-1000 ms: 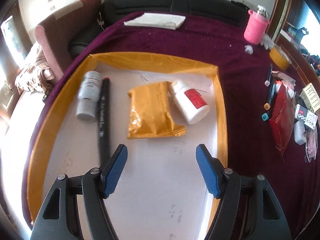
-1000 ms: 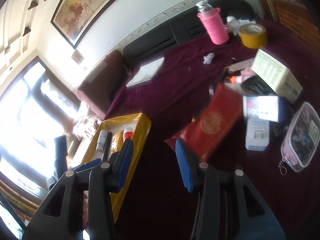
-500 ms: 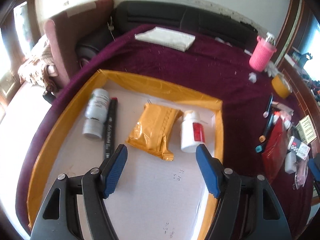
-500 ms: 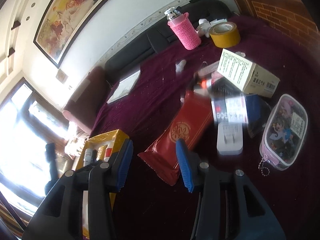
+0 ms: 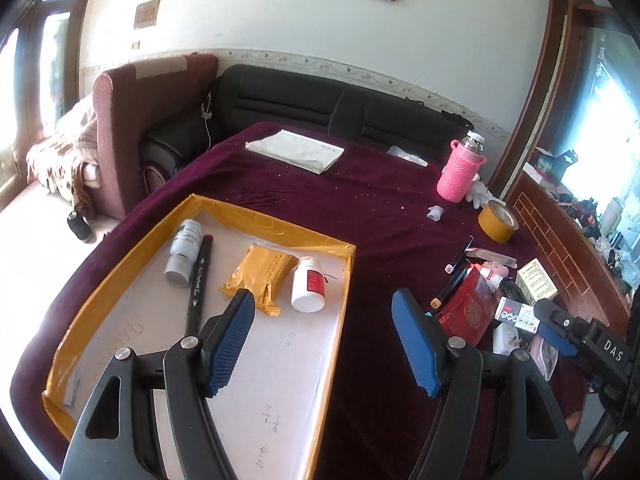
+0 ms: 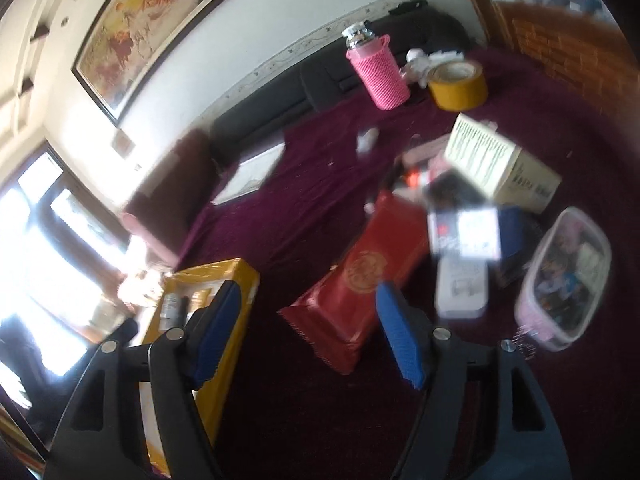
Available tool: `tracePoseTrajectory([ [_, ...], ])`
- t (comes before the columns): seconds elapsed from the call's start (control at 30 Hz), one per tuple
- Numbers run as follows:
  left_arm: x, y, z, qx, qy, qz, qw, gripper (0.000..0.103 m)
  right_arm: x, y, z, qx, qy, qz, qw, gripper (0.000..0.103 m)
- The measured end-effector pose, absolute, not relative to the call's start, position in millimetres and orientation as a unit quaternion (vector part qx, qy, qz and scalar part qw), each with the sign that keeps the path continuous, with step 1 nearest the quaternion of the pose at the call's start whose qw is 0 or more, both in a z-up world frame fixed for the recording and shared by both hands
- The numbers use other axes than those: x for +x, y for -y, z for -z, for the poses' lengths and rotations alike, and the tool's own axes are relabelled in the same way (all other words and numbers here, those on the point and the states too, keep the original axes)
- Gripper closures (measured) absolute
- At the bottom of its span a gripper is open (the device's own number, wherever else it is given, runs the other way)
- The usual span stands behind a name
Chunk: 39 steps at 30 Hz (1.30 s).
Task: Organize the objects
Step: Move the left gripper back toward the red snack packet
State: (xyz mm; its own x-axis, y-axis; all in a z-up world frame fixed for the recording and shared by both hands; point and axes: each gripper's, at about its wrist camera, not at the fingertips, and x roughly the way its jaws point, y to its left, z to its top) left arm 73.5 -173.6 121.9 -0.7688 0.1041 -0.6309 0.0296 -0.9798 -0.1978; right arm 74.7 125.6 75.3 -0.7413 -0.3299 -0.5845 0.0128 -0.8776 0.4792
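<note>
Your left gripper [image 5: 324, 340] hangs with fingers spread and nothing between them, above the right edge of the yellow-rimmed tray [image 5: 120, 280]. That view shows the tray's contents clearly — grey bottle [image 5: 184, 252], black marker [image 5: 198, 280], yellow packet [image 5: 260, 276], white bottle [image 5: 308, 286]. Your right gripper [image 6: 308, 336] is likewise apart and empty; its blurred view shows what the left barely catches — the red packet [image 6: 368, 276] just ahead, a cream box [image 6: 500, 168] and a clear pouch [image 6: 564, 280] beyond.

clutter pile [image 6: 464, 236] motion-blurred, box labels unreadable
</note>
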Motion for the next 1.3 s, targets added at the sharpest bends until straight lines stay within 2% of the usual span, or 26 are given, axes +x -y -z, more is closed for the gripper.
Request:
tracePoseTrajectory([
  [0.1, 84.4, 170.3, -125.8, -0.335, 0.105, -0.936, 0.018, 0.038, 79.3, -124.0, -77.5, 0.346, 0.235, 0.904, 0.092, 0.024],
  [0.27, 98.2, 164.2, -133.6, -0.326, 0.108, -0.939, 0.023, 0.038, 85.8, -119.1, -77.9, 0.345, 0.228, 0.909, 0.062, 0.024],
  [0.7, 104.1, 143.9, -136.8, -0.324, 0.087, -0.942, 0.028, 0.037, 101.9, -138.1, -82.6, 0.330, 0.219, 0.917, 0.053, 0.024],
  [0.83, 97.5, 128.7, -128.3, -0.341, 0.063, -0.937, 0.050, 0.037, 98.6, -161.2, -82.6, 0.335, 0.212, 0.916, 0.055, 0.024],
  [1.2, 31.1, 57.5, -97.0, -0.420, -0.010, -0.898, 0.131, 0.037, 72.6, -242.7, -85.0, 0.303, 0.206, 0.930, -0.020, 0.024],
  [1.3, 5.5, 23.4, -80.9, -0.426, -0.079, -0.888, 0.155, 0.037, 54.4, -254.5, -74.9, 0.304, 0.213, 0.928, -0.022, 0.024],
])
